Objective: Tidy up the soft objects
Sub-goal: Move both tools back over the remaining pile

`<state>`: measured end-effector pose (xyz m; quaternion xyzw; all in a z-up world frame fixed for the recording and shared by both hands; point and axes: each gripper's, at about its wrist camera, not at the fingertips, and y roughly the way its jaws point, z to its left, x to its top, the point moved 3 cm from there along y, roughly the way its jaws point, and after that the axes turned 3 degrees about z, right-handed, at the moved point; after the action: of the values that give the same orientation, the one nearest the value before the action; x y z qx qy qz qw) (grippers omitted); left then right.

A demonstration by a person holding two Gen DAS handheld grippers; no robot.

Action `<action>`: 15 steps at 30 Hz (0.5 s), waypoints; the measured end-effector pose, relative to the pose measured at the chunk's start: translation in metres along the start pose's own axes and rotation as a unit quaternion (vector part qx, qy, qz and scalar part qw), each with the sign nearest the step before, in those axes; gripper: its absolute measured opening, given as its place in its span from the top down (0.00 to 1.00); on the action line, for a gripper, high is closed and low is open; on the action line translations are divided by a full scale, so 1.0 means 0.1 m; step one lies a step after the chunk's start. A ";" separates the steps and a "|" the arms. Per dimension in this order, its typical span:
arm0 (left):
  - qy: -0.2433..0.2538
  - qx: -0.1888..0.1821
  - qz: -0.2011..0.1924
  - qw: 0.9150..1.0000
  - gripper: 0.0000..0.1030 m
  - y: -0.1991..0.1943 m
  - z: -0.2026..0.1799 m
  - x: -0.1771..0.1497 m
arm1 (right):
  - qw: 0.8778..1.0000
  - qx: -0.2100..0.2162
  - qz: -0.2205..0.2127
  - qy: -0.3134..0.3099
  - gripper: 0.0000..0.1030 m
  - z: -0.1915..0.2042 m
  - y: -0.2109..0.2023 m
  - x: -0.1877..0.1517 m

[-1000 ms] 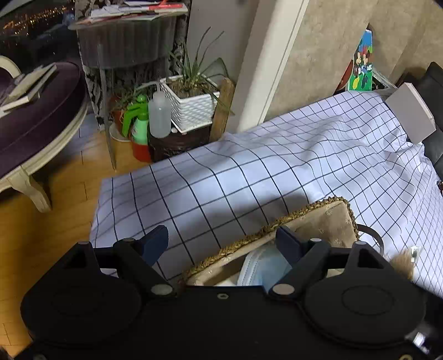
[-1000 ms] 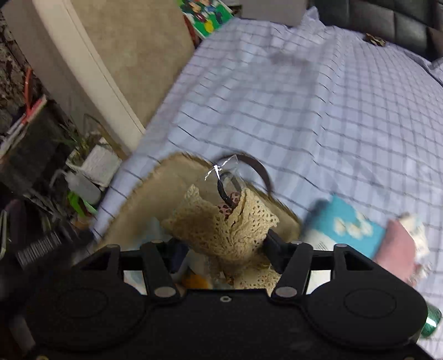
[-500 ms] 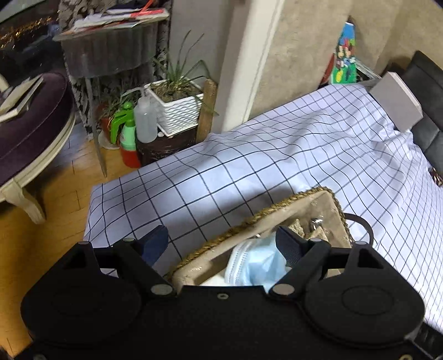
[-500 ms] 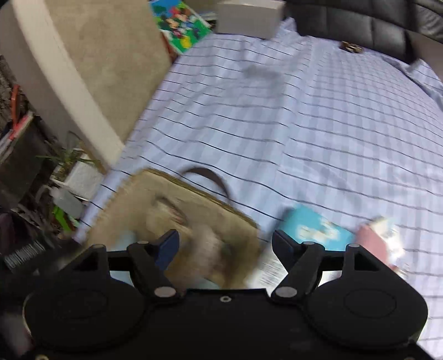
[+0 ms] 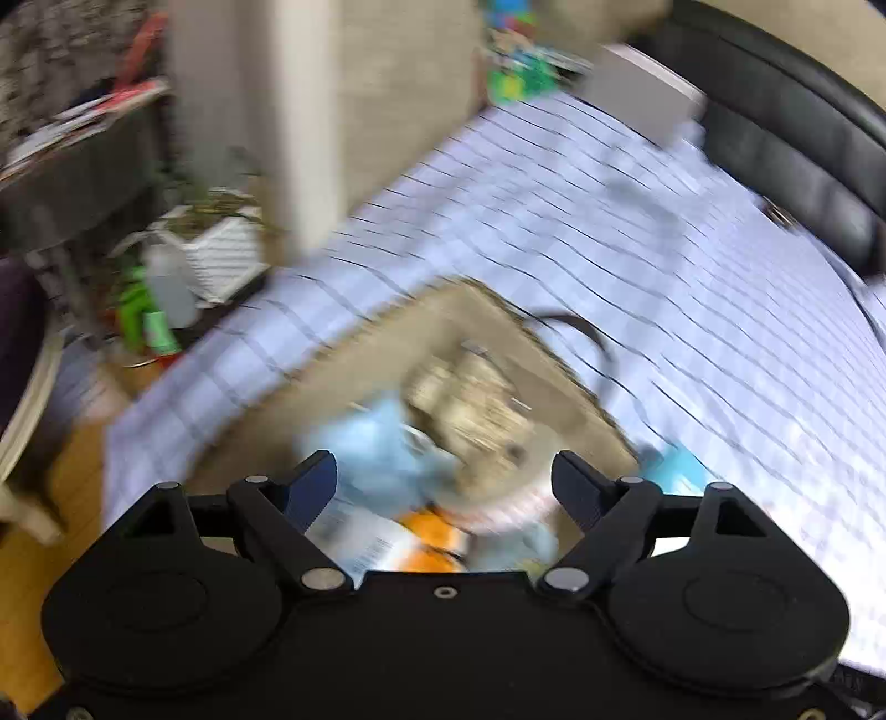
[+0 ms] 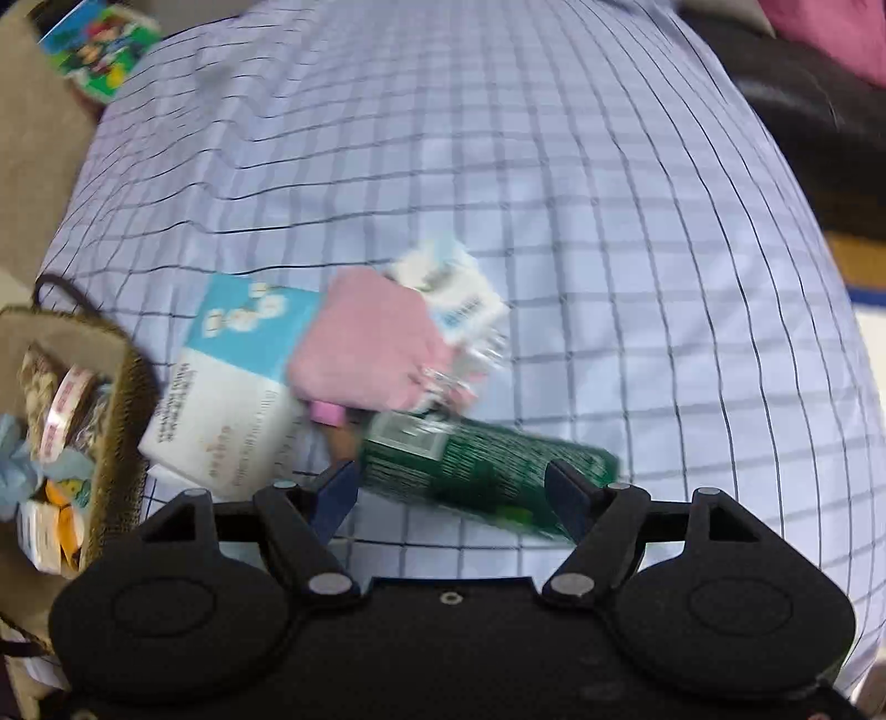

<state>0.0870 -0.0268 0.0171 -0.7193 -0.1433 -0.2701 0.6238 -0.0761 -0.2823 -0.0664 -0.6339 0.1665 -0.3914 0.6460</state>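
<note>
A beige fabric basket [image 5: 443, 332] with a dark handle sits on the checked bed; it holds a lace piece [image 5: 476, 399], a light blue cloth [image 5: 382, 448] and orange packets. My left gripper [image 5: 443, 476] is open and empty above it. In the right wrist view the basket [image 6: 119, 387] is at the left edge. A blue and white tissue pack [image 6: 221, 387], a pink cloth [image 6: 376, 343], a small white packet [image 6: 448, 288] and a green pack [image 6: 487, 465] lie on the bed. My right gripper [image 6: 451, 487] is open and empty just above the green pack.
The checked bed sheet [image 6: 554, 166] stretches ahead. A black headboard [image 5: 775, 133] and a white box [image 5: 642, 94] are at the far end. A white planter [image 5: 221, 249], bottles and a side table stand on the floor to the left. A colourful box [image 6: 94, 50] leans by the wall.
My right gripper let go of the lace piece into the basket, opened, and swung right over the loose items. My left gripper moved forward over the basket; its view is blurred.
</note>
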 end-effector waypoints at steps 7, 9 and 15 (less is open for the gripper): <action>0.086 -0.036 0.030 0.995 0.21 0.02 -0.52 -0.23 | 1.000 -0.021 0.003 -0.006 0.28 -0.33 0.10 -0.06; 0.101 -0.048 0.038 0.993 0.21 0.02 -0.63 -0.27 | 1.000 -0.023 0.007 0.004 0.28 -0.41 0.14 -0.03; 0.125 -0.061 0.061 0.988 0.21 0.07 -0.84 -0.35 | 0.999 -0.030 -0.006 0.030 0.28 -0.52 0.21 0.26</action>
<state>0.0447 -0.1057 -0.0021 -0.7237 -0.0037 -0.3278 0.6073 -0.0898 -0.3392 -0.0866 -0.6424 0.1936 -0.4085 0.6188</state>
